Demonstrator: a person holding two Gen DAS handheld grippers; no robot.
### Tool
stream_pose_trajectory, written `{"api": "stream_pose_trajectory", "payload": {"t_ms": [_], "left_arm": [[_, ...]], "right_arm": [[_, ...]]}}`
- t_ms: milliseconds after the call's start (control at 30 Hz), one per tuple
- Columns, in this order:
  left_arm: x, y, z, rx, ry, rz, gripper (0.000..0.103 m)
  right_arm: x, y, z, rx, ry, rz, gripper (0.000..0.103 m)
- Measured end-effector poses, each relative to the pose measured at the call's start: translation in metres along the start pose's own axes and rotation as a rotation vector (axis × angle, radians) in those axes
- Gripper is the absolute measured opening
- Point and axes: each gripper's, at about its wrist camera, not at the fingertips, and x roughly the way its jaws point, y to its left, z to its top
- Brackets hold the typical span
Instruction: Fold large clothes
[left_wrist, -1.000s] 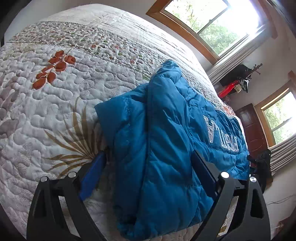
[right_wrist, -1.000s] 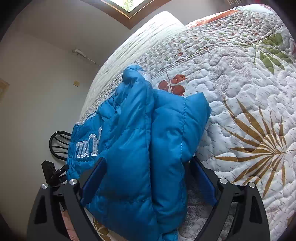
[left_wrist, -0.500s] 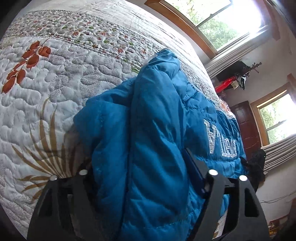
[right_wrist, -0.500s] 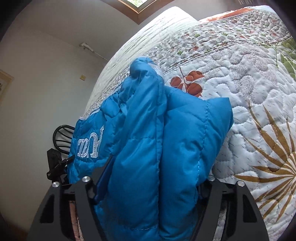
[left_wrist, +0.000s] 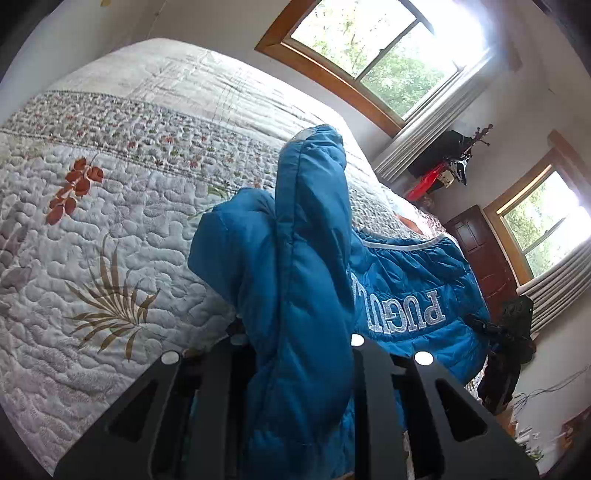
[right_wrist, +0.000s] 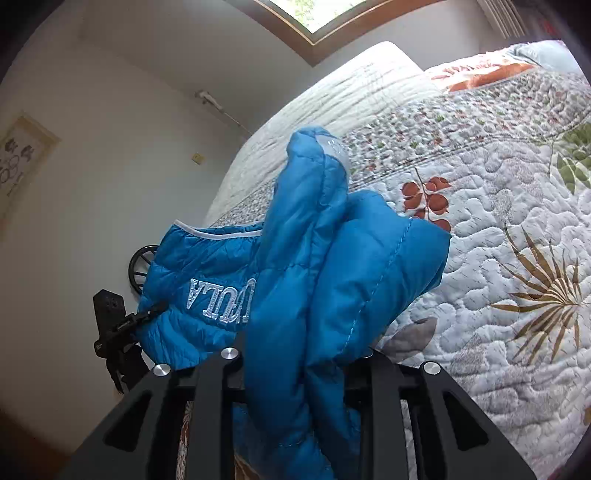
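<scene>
A puffy blue jacket (left_wrist: 306, 258) with white lettering lies partly on the quilted bed (left_wrist: 110, 221). My left gripper (left_wrist: 299, 343) is shut on a thick folded part of it, and the bundle stands raised above the quilt. In the right wrist view the same blue jacket (right_wrist: 332, 277) fills the space between the fingers of my right gripper (right_wrist: 299, 354). Its jaws are closing and press on the padded fabric. The lettered panel hangs between the two grips. The pads of both grippers are hidden by cloth.
The floral quilt (right_wrist: 498, 258) spreads wide around the jacket. Wood-framed windows (left_wrist: 369, 48), a dark door (left_wrist: 476, 251) and a red item (left_wrist: 428, 184) line the far wall. A black chair (right_wrist: 142, 266) and a black device (right_wrist: 110, 321) sit beyond the bed's edge.
Both grippers closed from wide open onto the jacket's folded ends and rose, lifting the bundle off the quilt. The lettered panel now hangs between them.
</scene>
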Motion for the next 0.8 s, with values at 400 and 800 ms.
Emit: {"api": "stream_pose_trajectory", "payload": {"t_ms": [400,800], "left_arm": [[-0.123,-0.015,-0.089,0.122,-0.079,0.014,0.016],[-0.111,0.051,-0.164,0.075,0.013,0.117,0.023]], "right_arm": [[-0.061,0.083,-0.093,-0.184,-0.005,0.028,0.025],[-0.030,0.036,-0.163,-0.048,0.089,-0.018,0.028]]}}
